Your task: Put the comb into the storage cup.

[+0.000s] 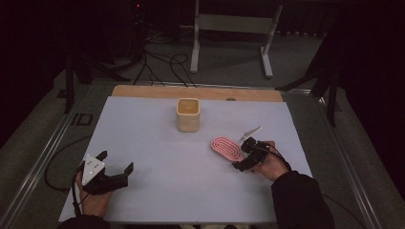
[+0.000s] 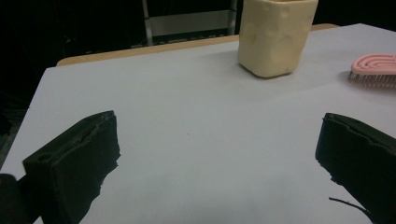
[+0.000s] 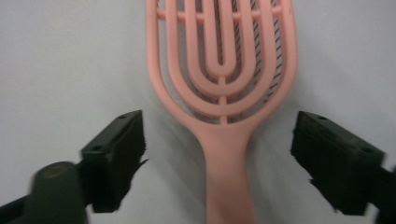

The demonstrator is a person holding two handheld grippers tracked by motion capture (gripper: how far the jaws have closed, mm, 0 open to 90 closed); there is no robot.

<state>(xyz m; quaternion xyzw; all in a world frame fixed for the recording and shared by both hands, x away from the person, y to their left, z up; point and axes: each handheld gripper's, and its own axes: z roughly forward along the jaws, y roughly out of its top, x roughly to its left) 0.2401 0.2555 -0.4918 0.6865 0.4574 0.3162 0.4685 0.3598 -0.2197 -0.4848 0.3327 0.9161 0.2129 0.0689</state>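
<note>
The right hand-held gripper (image 3: pixel 219 154) hovered low over the pink hairbrush (image 3: pixel 224 88) — jaws spread wide, one on each side of its handle, neither touching it. The brush lay flat on the counter (image 1: pixel 157 143), right of centre, near the cream cup (image 1: pixel 188 114). The left hand-held gripper (image 1: pixel 117 163) rested at the near left edge, jaws apart — gripping nothing, aimed toward the cup.

No readable text, label or number anywhere.
</note>
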